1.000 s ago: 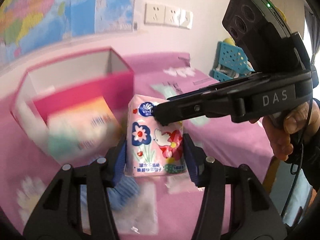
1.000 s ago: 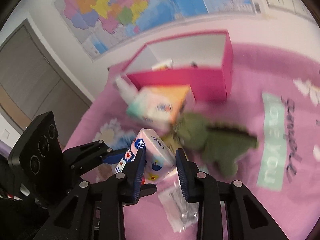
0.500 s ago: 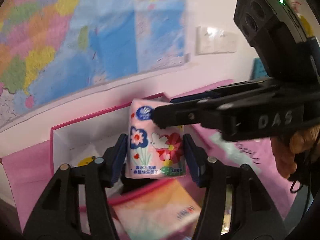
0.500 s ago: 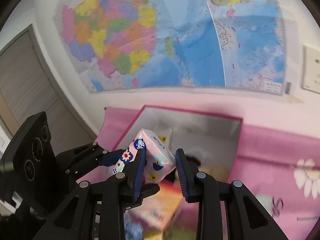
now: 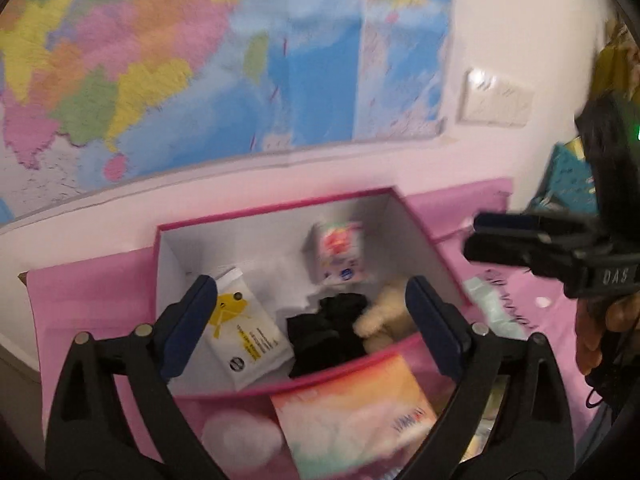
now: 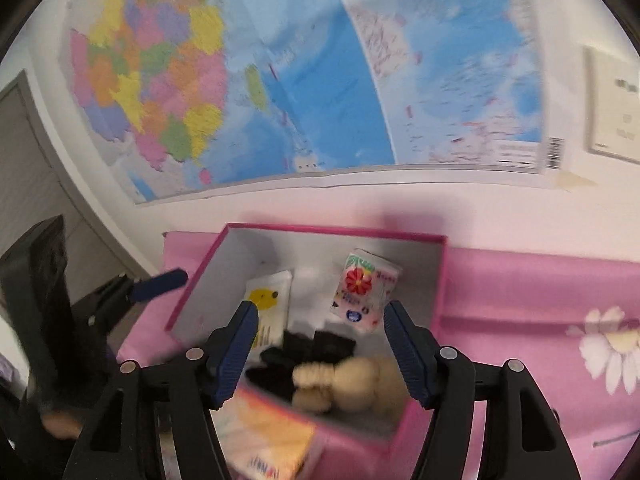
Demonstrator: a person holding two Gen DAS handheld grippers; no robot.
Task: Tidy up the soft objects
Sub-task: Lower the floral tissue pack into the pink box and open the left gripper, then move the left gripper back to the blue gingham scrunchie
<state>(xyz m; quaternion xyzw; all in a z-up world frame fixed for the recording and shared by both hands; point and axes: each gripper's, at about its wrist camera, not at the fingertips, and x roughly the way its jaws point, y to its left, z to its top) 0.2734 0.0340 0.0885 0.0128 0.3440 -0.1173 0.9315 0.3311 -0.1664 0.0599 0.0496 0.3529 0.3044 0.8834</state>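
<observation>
The flowered pink tissue pack (image 5: 339, 251) (image 6: 363, 291) lies loose inside the pink box (image 5: 276, 208) (image 6: 441, 276), near its back wall. Beside it are a white pack with a yellow duck (image 5: 240, 320) (image 6: 269, 300), a black cloth (image 5: 324, 332) (image 6: 308, 350) and a cream plush toy (image 5: 386, 314) (image 6: 352, 382). My left gripper (image 5: 312, 316) hangs over the box's front with its jaws opening wide, nothing pressed between them. My right gripper (image 6: 320, 348) is also opening above the box with nothing gripped. Each gripper shows in the other's view, the right one (image 5: 496, 236) and the left one (image 6: 160, 280).
An orange and pink tissue pack (image 5: 356, 416) (image 6: 268, 436) leans on the box's front wall. A white fluffy ball (image 5: 240, 436) lies on the pink cloth (image 6: 540, 300). A big map (image 6: 280, 80) covers the wall behind. A teal basket (image 5: 572, 176) stands at right.
Both grippers carried the flowered tissue pack up and over the pink box, then opened. The pack has dropped out of them into the box.
</observation>
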